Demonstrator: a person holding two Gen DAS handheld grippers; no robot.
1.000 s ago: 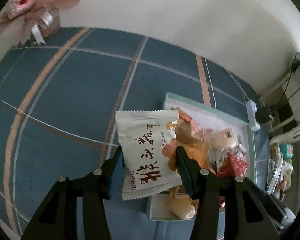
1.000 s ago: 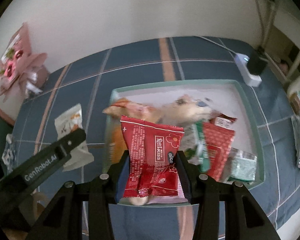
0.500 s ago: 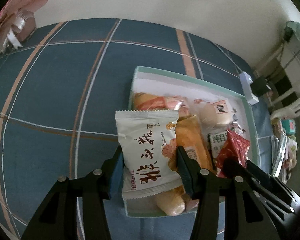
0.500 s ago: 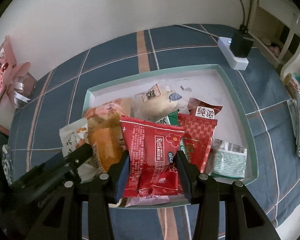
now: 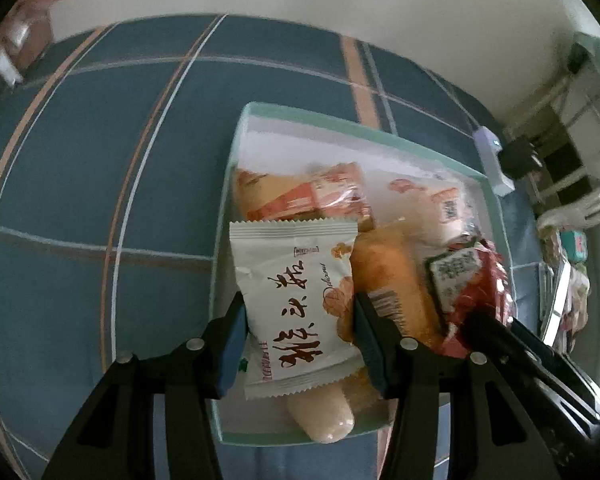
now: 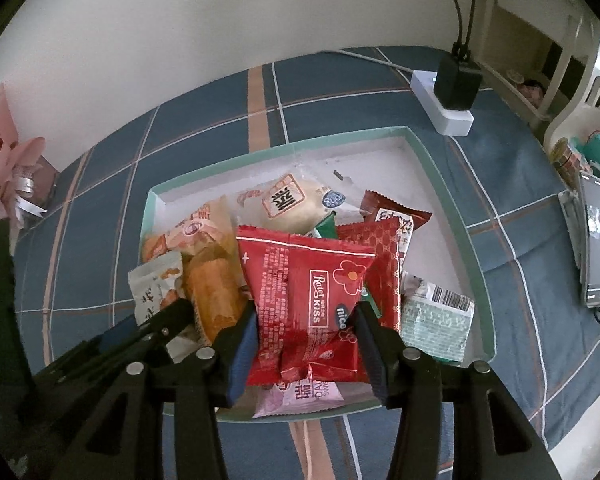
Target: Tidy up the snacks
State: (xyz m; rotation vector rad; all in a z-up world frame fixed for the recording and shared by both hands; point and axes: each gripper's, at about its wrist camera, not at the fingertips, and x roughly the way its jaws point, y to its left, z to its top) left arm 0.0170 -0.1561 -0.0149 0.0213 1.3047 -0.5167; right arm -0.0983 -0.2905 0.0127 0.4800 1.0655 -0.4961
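Pinching a white snack packet (image 5: pixel 296 304) between its fingers, the left gripper (image 5: pixel 300 332) holds it over the near left corner of the tray (image 5: pixel 236 136). The right gripper (image 6: pixel 306 334) has its fingers pressed onto a red snack packet (image 6: pixel 304 304), held over the near middle of the same tray (image 6: pixel 440 184). In the right wrist view the white packet (image 6: pixel 154 284) shows at the left, just beside an orange bread roll (image 6: pixel 214 300) lying in the tray.

Below the red packet a pink wrapper (image 6: pixel 300 394) lies at the near rim. A pale green packet (image 6: pixel 436 320) sits near the right wall, and a round white bun (image 6: pixel 292 204) lies farther back among other wrapped snacks. The far part of the white tray floor is bare.

The tray rests on a bench covered by a blue plaid cloth (image 6: pixel 204 132) with tan and white lines. Beyond the tray, a white power strip (image 6: pixel 444 112) with a black plug (image 6: pixel 458 80) lies by the plain wall (image 6: pixel 220 12). A pink bouquet (image 6: pixel 4 164) stands at the far left, and a phone (image 6: pixel 594 236) lies at the right edge.
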